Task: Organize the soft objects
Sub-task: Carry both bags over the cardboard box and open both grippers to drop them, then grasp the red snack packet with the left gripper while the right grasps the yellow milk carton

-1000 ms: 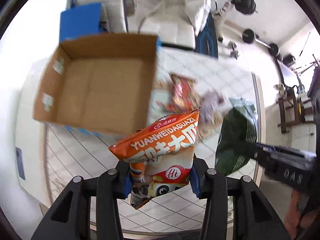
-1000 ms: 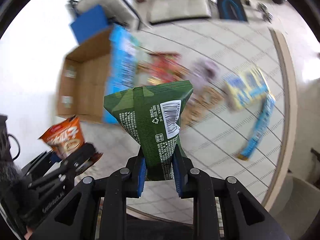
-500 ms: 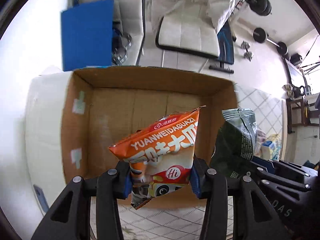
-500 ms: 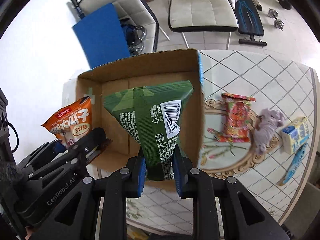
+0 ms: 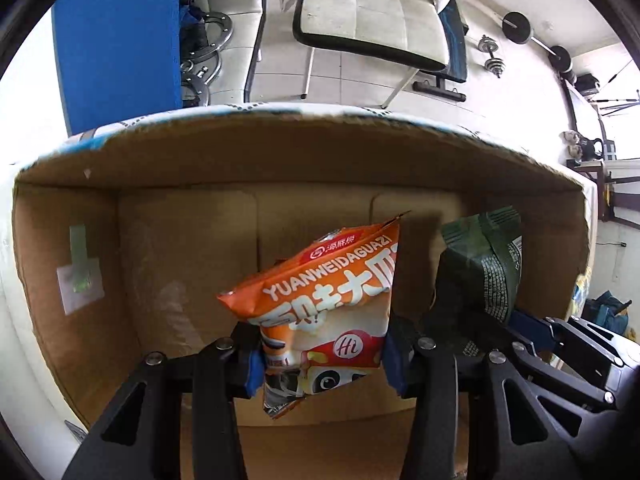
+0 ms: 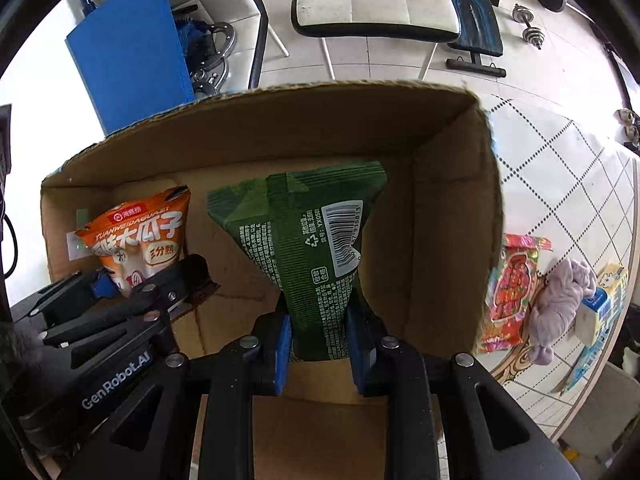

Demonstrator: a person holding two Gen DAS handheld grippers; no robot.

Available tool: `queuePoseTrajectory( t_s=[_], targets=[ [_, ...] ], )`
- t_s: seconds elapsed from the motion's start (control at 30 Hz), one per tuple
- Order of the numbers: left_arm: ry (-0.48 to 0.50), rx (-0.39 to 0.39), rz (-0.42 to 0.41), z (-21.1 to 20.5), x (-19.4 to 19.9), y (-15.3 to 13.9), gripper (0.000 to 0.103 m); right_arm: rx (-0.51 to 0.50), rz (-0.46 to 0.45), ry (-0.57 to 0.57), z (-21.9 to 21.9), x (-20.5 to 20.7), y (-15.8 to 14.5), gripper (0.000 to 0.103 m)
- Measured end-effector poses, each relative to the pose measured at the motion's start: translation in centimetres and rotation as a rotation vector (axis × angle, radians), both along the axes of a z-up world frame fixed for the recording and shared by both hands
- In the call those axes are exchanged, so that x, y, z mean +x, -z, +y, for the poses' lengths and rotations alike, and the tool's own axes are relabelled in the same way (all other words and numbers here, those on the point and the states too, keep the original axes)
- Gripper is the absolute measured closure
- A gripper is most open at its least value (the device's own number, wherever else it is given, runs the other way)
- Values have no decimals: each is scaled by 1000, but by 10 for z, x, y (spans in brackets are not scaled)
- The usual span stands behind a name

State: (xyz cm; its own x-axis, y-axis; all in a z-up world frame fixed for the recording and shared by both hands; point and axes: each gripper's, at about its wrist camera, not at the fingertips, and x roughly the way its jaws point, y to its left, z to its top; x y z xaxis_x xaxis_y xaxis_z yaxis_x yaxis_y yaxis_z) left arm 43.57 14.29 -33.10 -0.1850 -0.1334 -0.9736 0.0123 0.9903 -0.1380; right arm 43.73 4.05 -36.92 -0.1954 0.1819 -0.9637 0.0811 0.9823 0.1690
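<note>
My left gripper (image 5: 322,364) is shut on an orange snack bag (image 5: 324,300) and holds it inside the open cardboard box (image 5: 180,240). My right gripper (image 6: 320,346) is shut on a green snack bag (image 6: 308,236), also held inside the box (image 6: 440,184), to the right of the orange bag (image 6: 138,240). The green bag (image 5: 480,268) and right gripper show at the right of the left wrist view. Both bags hang above the box floor.
On the patterned tablecloth (image 6: 560,168) right of the box lie a red snack packet (image 6: 512,284), a purple soft toy (image 6: 560,304) and a yellow-blue carton (image 6: 604,300). A white chair (image 6: 372,0) and a blue board (image 6: 132,48) stand beyond the table.
Both grippers moved forward and down with their bags, from above the table to inside the box. The box now fills both views.
</note>
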Motion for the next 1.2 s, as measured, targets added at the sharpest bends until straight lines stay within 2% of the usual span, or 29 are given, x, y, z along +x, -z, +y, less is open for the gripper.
queuePoseTrajectory(
  t_s=[0.03, 0.13, 0.2, 0.27, 0.33, 0.4, 0.43, 0.5, 0.6, 0.7, 0.93, 1.2],
  targets=[
    [1, -4, 5, 0, 0, 0, 57, -1, -5, 3, 0, 1, -1, 75],
    [-2, 21, 8, 4, 3, -3, 43, -25, -31, -10, 3, -1, -13, 66],
    [0, 40, -26, 10, 0, -12, 31, -27, -44, -13, 2, -3, -21, 60],
    [1, 57, -46, 17, -2, -18, 13, -21, -52, -10, 0, -7, -30, 55],
    [-13, 48, -58, 26, -7, -25, 12, -21, -66, -11, -2, -10, -39, 36],
    [-28, 39, -69, 32, -12, -32, 11, -21, -86, -26, -2, -18, -52, 23],
    [-36, 34, -84, 35, -16, -40, 10, -28, -95, -36, -1, -22, -56, 18],
    [-46, 33, -107, 39, -24, -50, 4, -39, -110, -57, 2, -34, -65, 16],
    [-64, 35, -151, 43, -38, -68, 3, -54, -127, -78, 9, -52, -72, 5],
    [-48, 72, -204, 42, -59, -87, 3, -71, -146, -84, 14, -71, -78, 5],
    [-54, 92, -272, 41, -103, -116, 3, -77, -202, -55, 13, -121, -97, 5],
    [-40, 118, -354, 30, -150, -150, 3, -88, -303, -38, -1, -164, -139, 5]
  ],
)
